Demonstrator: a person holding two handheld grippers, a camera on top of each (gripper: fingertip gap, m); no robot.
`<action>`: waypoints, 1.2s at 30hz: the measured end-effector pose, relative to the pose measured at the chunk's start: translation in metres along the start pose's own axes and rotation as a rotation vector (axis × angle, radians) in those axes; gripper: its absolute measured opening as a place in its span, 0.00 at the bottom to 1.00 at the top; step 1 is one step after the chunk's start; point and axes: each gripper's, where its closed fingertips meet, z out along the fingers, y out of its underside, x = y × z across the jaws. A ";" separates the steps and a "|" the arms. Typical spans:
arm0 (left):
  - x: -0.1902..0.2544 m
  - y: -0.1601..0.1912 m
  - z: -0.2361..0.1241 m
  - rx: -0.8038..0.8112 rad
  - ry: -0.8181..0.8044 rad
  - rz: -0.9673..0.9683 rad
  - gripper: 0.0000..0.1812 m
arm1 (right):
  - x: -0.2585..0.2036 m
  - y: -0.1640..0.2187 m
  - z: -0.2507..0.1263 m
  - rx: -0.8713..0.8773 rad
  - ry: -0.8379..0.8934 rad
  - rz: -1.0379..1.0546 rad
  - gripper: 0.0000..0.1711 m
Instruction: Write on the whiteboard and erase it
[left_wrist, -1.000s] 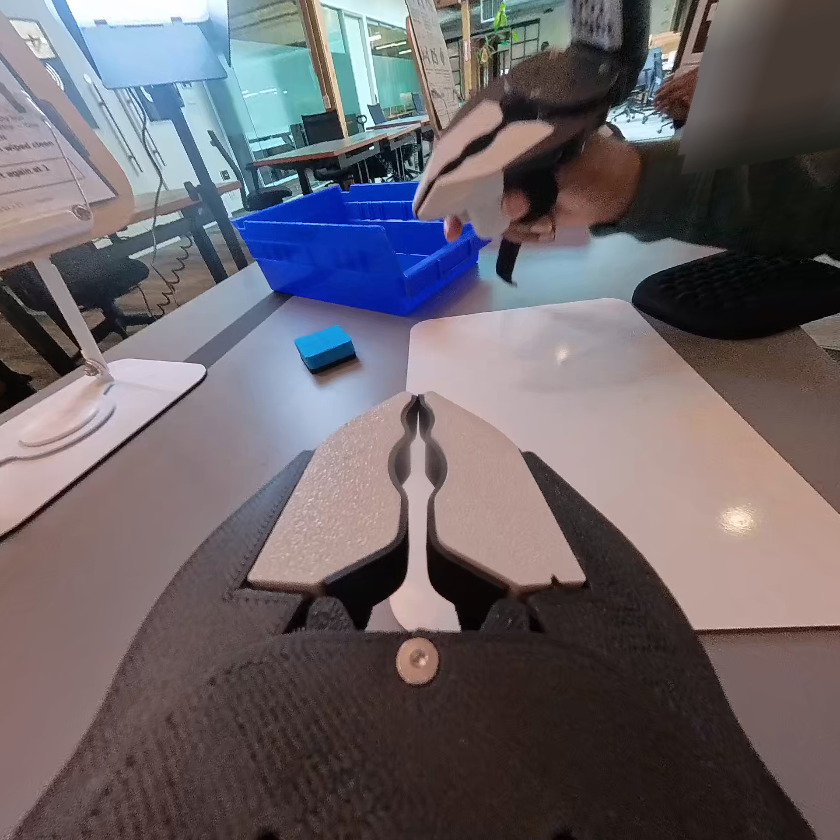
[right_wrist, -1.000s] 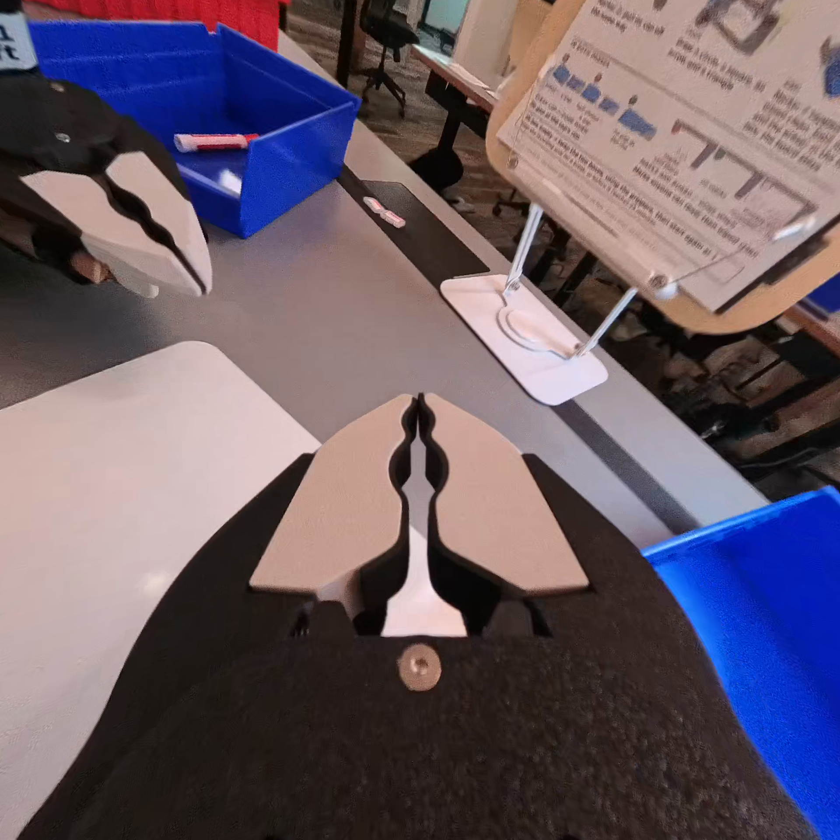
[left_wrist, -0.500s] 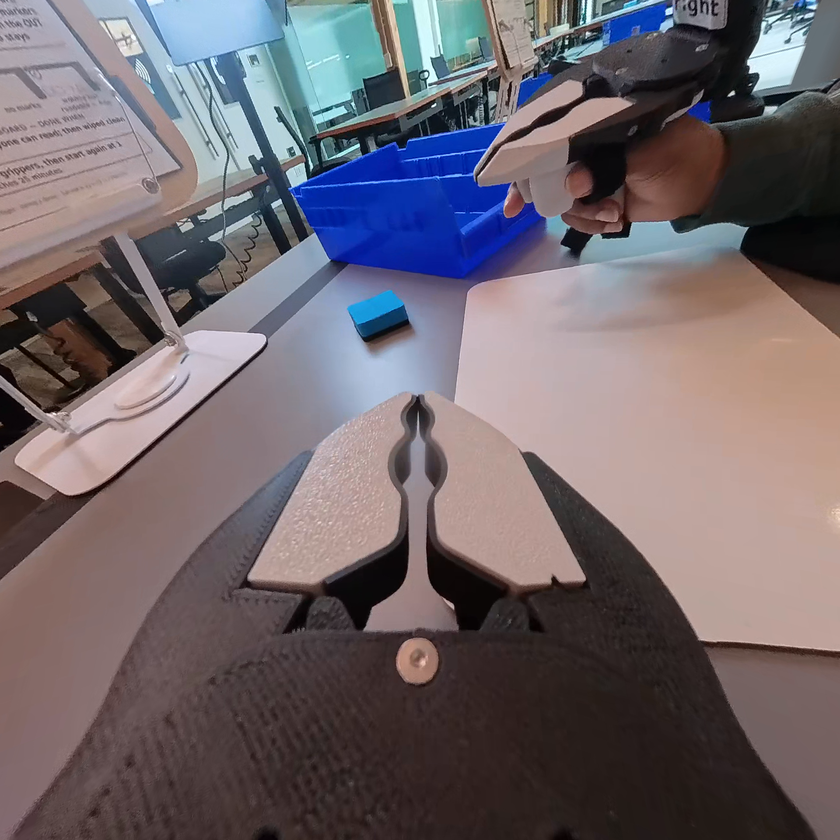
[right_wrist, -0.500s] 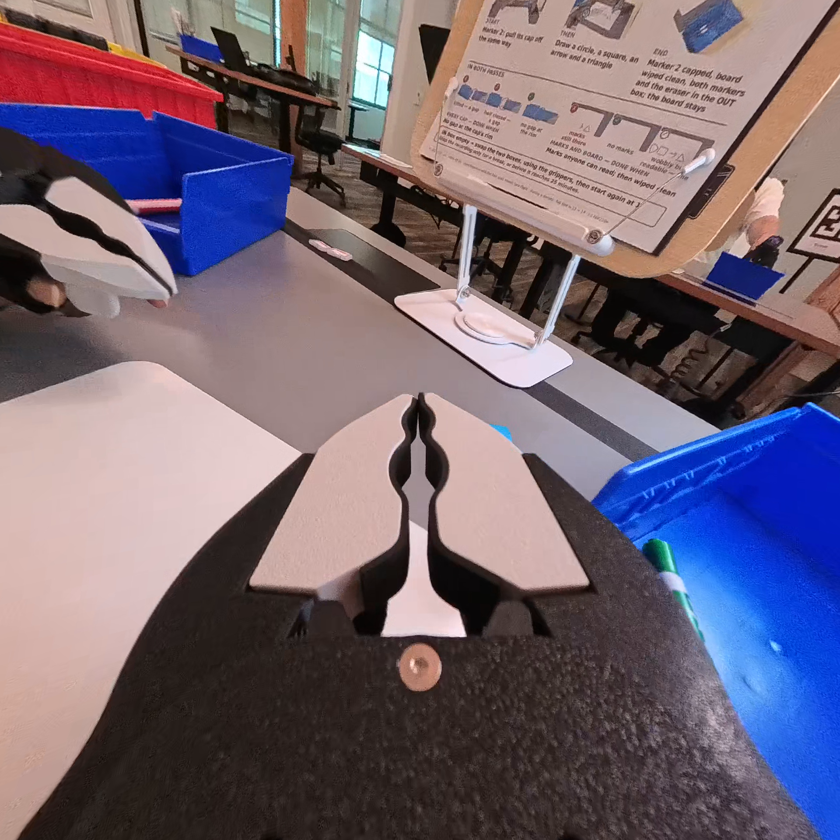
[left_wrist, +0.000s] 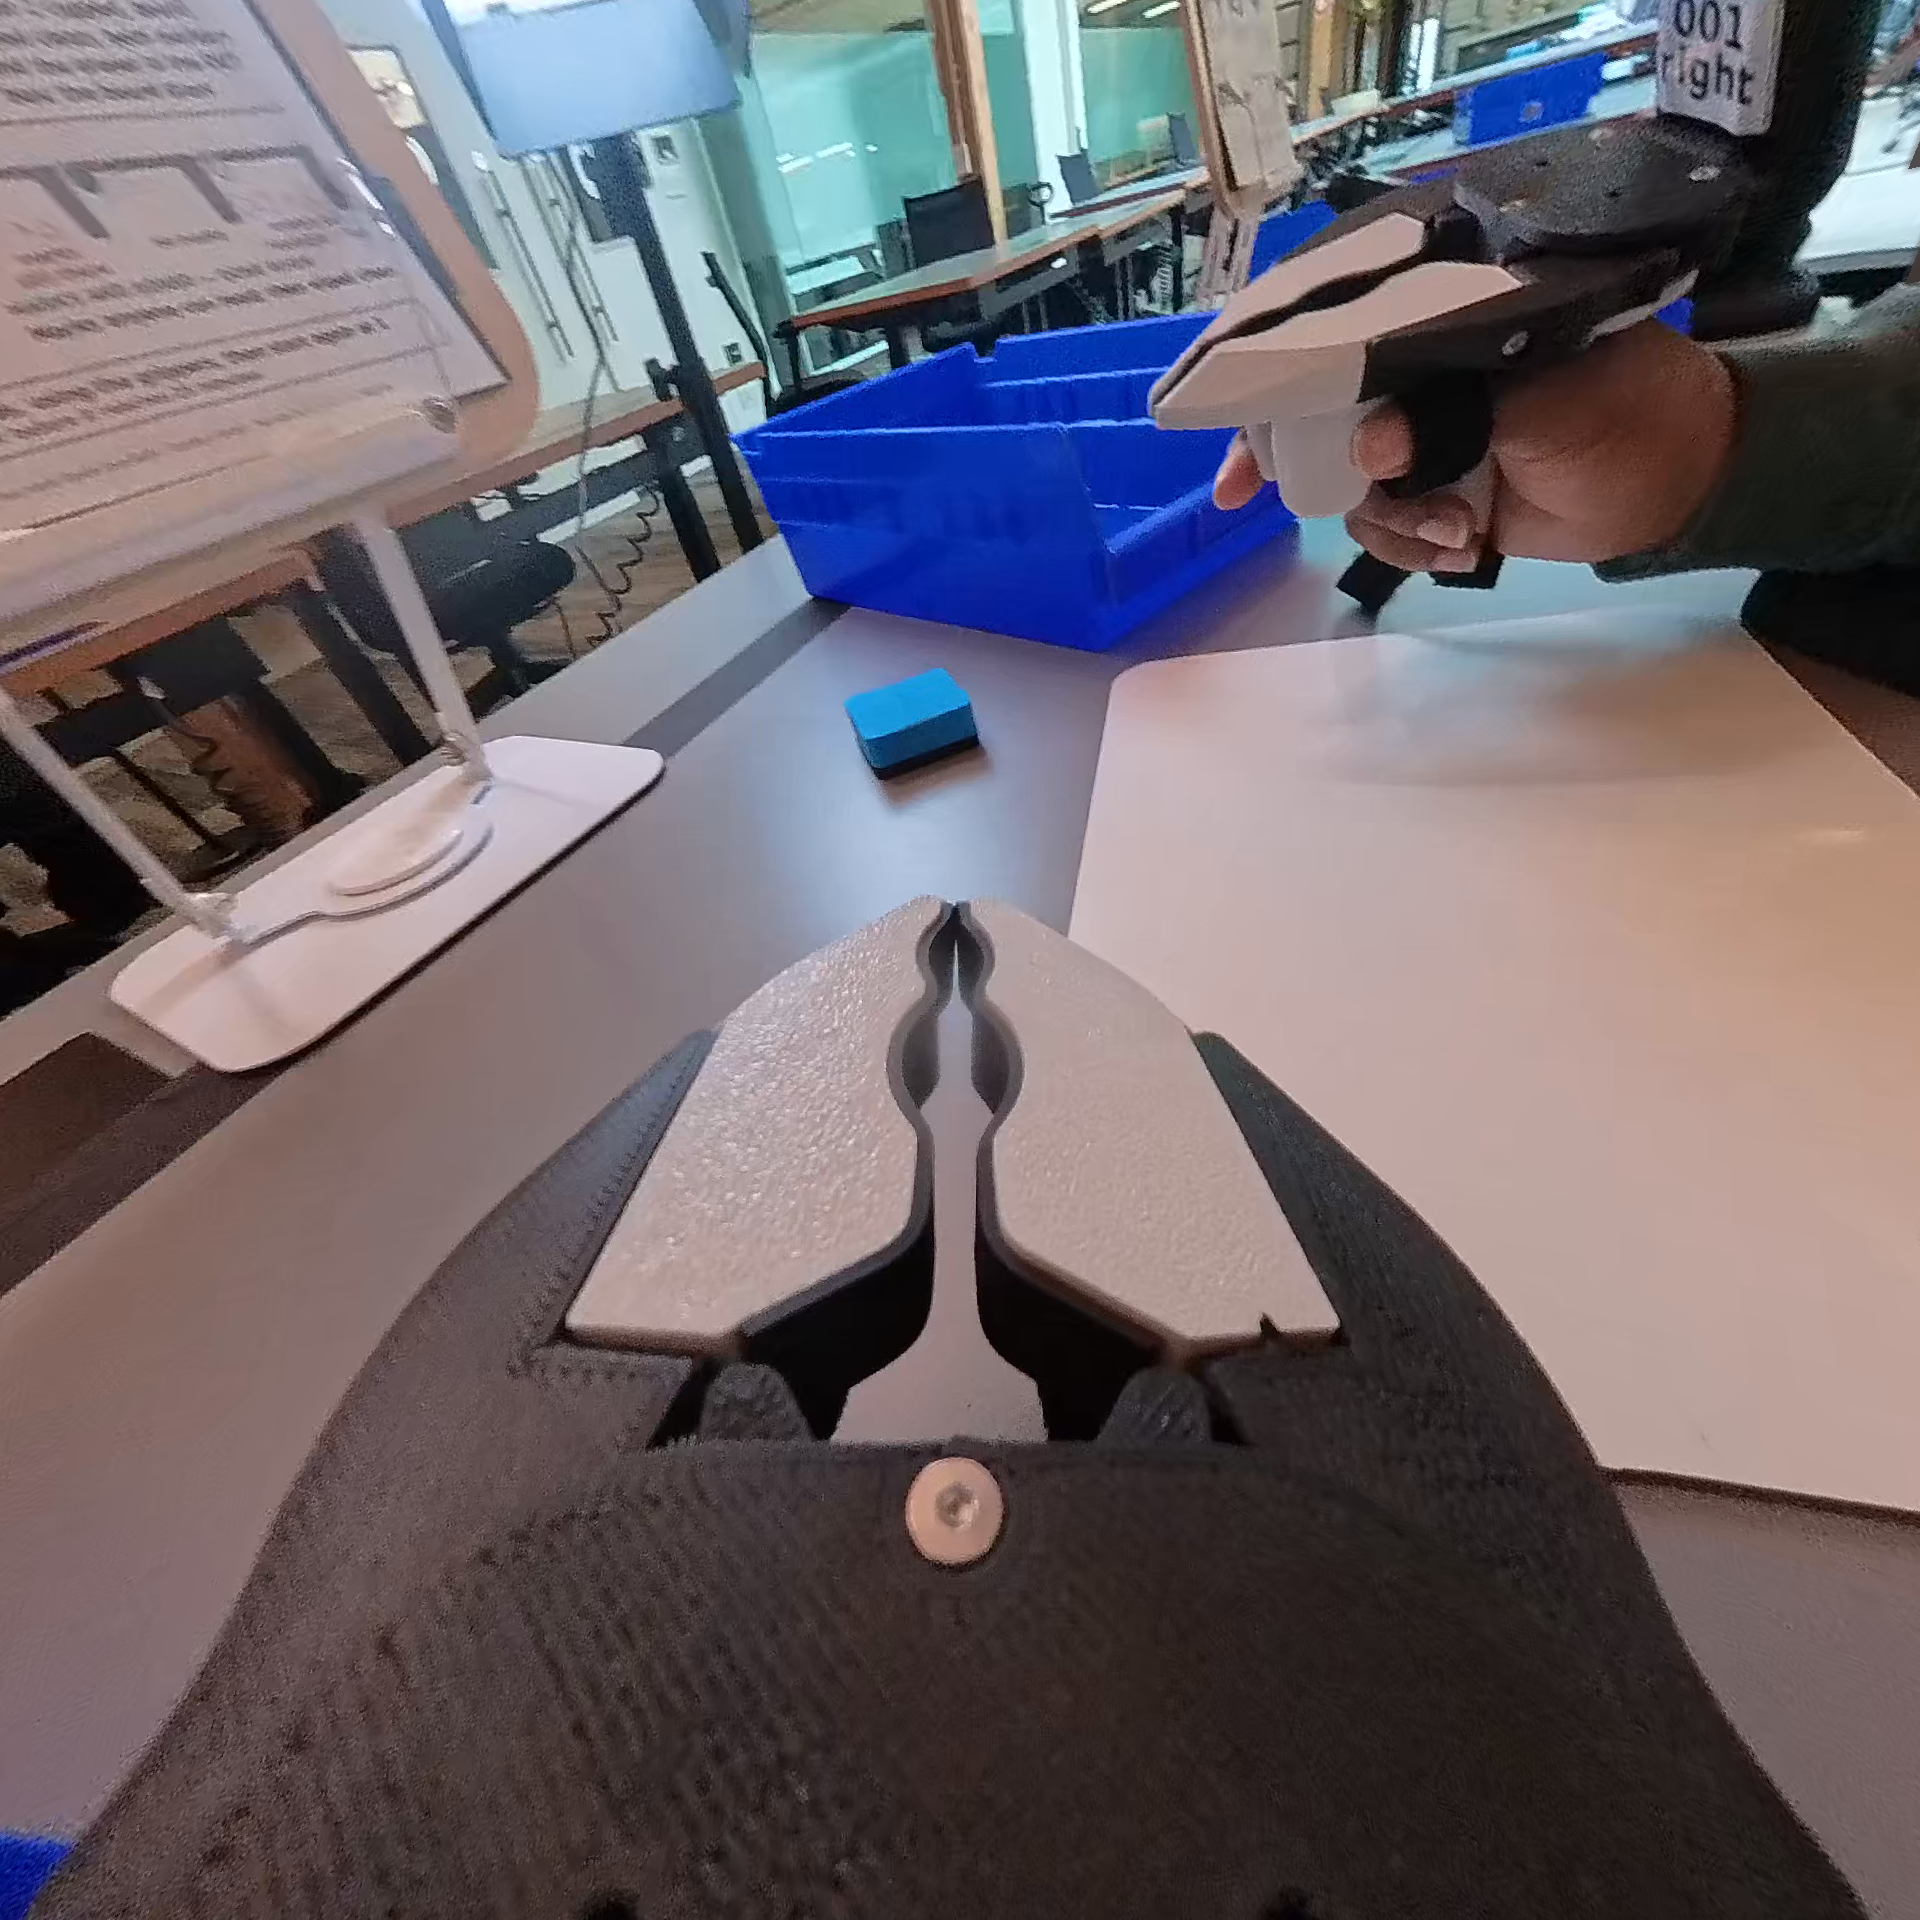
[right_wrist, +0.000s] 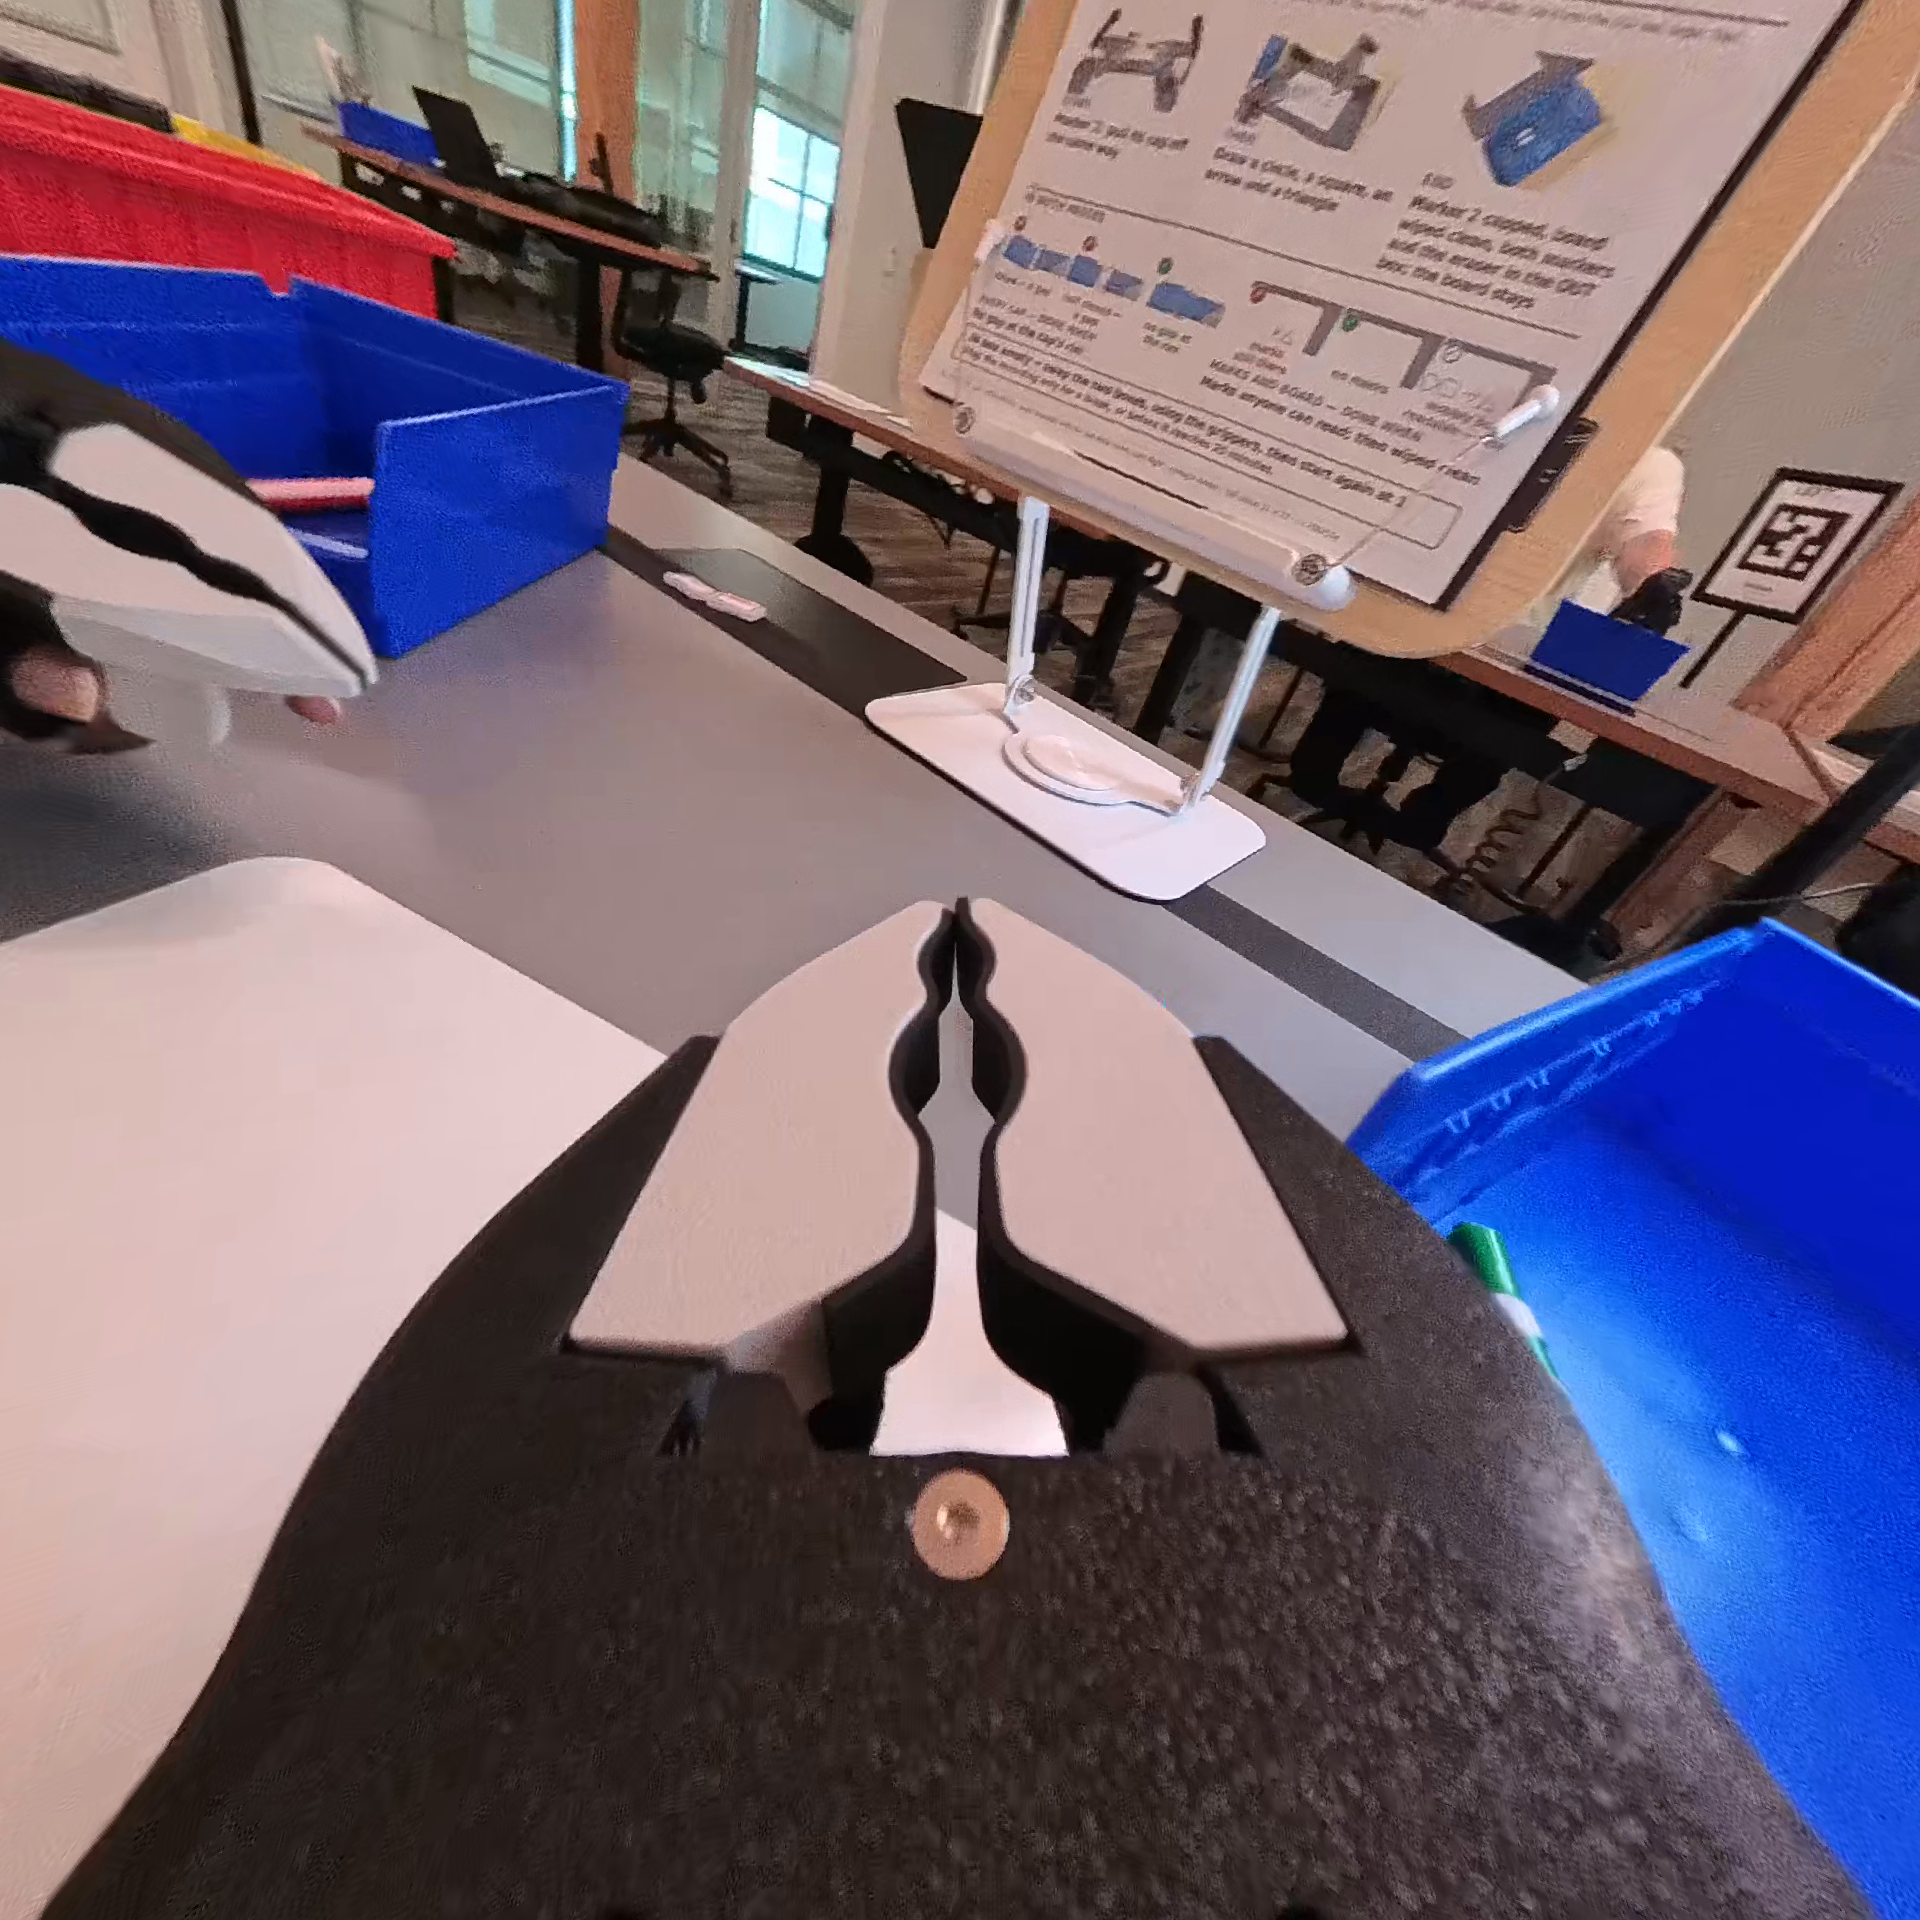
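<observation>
A blank whiteboard (left_wrist: 1507, 987) lies flat on the grey table; it also shows in the right wrist view (right_wrist: 260, 1091). A blue eraser (left_wrist: 912, 719) lies on the table left of the board, in front of a blue bin (left_wrist: 997, 499). My left gripper (left_wrist: 956, 914) is shut and empty, low over the table by the board's left edge. My right gripper (right_wrist: 956, 914) is shut and empty above the board's far side; in the left wrist view it (left_wrist: 1174, 400) hovers near the bin. A green marker (right_wrist: 1507, 1299) lies in the bin (right_wrist: 1714, 1247) beside it. A red marker (right_wrist: 312, 491) lies in the other bin (right_wrist: 457, 520).
A white stand (left_wrist: 343, 883) holding an instruction sheet (left_wrist: 187, 260) stands at the table's edge; it also shows in the right wrist view (right_wrist: 1091, 790). A red bin (right_wrist: 187, 208) sits behind the far blue one. A dark strip (right_wrist: 831, 644) runs along the table. The blue eraser (left_wrist: 912, 719) lies some 15 cm from my right tips, 20 cm from my left tips.
My left gripper has swung left, so the eraser, bin and stand shifted right in its view. My right gripper has risen and turned towards the stand and the bin with the green marker. Both stayed shut.
</observation>
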 end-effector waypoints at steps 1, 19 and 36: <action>-0.004 -0.001 -0.004 0.008 -0.021 -0.005 0.00 | 0.005 -0.001 -0.002 0.008 0.024 0.006 0.00; -0.124 -0.075 -0.119 0.297 -0.463 -0.056 0.05 | 0.017 0.006 -0.004 0.003 0.043 0.066 0.00; -0.278 0.156 -0.242 -1.427 -0.575 -0.693 0.21 | -0.012 0.014 0.003 -0.041 -0.140 0.207 0.00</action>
